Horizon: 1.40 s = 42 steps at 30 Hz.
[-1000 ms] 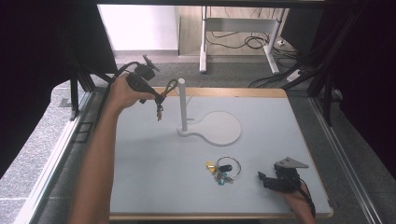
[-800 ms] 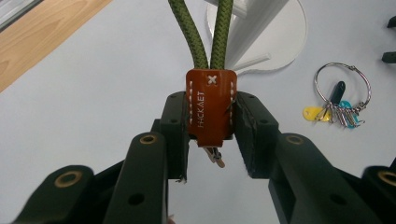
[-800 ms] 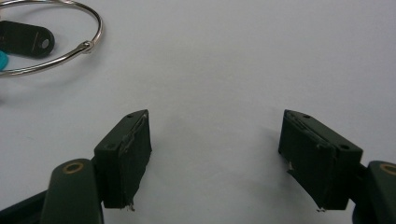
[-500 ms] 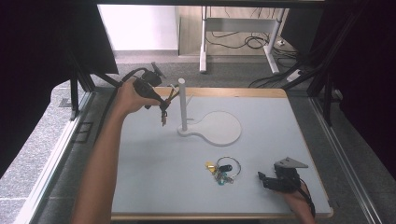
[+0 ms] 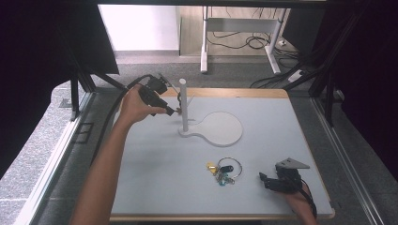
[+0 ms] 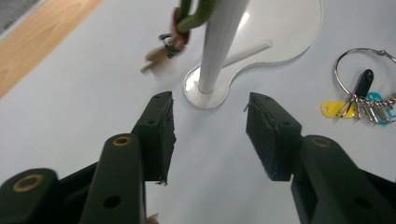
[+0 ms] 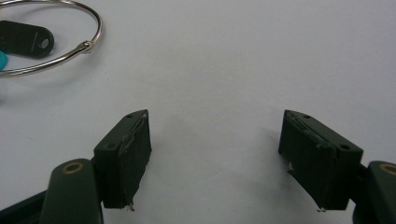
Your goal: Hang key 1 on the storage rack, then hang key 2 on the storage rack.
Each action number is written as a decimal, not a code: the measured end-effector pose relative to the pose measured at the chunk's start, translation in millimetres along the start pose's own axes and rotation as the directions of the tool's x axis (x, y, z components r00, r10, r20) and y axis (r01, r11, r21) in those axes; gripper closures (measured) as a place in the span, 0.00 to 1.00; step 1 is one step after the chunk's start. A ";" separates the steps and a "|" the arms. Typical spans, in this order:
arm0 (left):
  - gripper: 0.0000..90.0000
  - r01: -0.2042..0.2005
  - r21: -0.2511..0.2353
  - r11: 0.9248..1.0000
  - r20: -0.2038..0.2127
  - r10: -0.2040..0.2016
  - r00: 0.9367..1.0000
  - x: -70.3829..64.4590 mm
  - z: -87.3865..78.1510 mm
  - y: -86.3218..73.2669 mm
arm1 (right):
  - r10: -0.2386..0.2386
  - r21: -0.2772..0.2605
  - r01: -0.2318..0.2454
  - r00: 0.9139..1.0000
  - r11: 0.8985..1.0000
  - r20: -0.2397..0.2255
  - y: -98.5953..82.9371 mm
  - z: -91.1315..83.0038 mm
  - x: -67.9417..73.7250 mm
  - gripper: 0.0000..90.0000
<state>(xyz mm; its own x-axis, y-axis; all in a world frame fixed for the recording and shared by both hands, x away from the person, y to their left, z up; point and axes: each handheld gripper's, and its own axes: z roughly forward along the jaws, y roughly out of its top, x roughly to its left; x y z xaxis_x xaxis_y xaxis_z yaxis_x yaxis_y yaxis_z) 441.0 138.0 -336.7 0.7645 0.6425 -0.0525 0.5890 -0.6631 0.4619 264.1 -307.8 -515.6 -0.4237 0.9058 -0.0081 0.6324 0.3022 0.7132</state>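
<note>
Table [image 5: 155, 187]: white top, wood edge. White stand [image 5: 217, 129] sits mid-table, flat rounded base with an upright post [image 5: 183, 105] at its left end.

Left gripper [image 5: 170, 110] is held just left of the post, above the table. In the left gripper view its jaws stand apart with nothing between them, aimed at the post's foot. A green loop [image 6: 198, 16] hangs around the post, with a small brown tag and metal clip [image 6: 169, 44] dangling below it; the tag is motion-blurred, so it looks to be swinging free. Judgement: first key item is hung and let go.

Right gripper [image 5: 267, 181] rests low near the table's front right corner, jaws wide apart, gripping nothing; in its own view there is bare table between them.

Key ring [image 5: 228, 168] lies flat on the table in front of the stand, between stand and right gripper, just left of the right gripper. It carries a black fob, a yellow tag, a teal piece and some keys. Untouched, so that half of the job looks left: pick it up, hang it on the post.

Versus half a second ago: left gripper has moved in toward the post from the left; the dangling item that hung under it now hangs from the post. Right gripper and key ring unchanged.
</note>
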 end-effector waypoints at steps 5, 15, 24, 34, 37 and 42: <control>0.51 0.016 -0.010 1.000 0.005 -0.016 1.000 -15.4 -1.3 -16.2 | -0.001 0.002 0.001 1.000 1.000 0.003 0.5 0.3 0.3 0.28; 0.51 0.020 -0.064 0.998 0.057 -0.016 0.998 -41.7 0.6 -64.8 | -0.017 0.011 0.017 1.000 1.000 -0.007 2.5 2.1 -1.3 0.25; 0.52 0.008 -0.124 0.992 0.036 -0.003 0.999 -72.3 4.9 -112.6 | -0.017 0.039 0.018 1.000 0.999 -0.008 9.5 7.4 -1.4 0.21; 0.52 -0.007 -0.121 0.993 0.016 0.009 1.000 -99.9 23.0 -152.7 | -0.007 0.059 0.007 1.000 0.998 -0.001 12.7 6.2 0.2 0.26; 0.52 -0.007 -0.125 0.992 0.008 0.008 1.000 -100.0 30.2 -161.4 | 0.001 0.023 -0.001 1.000 1.000 0.014 15.9 1.0 1.4 0.28; 0.51 -0.007 -0.140 0.990 0.007 0.008 1.000 -98.5 32.5 -166.2 | 0.010 -0.071 -0.011 1.000 0.997 -0.010 24.6 -14.3 5.1 0.28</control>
<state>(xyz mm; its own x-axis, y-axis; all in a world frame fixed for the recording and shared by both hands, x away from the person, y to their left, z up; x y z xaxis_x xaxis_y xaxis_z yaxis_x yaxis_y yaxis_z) 276.3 172.5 -437.1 0.7711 0.6343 -0.0551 0.5411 -0.6073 0.5817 268.2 -300.0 -488.0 -0.4237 0.9058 0.0060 0.5894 0.2707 0.7612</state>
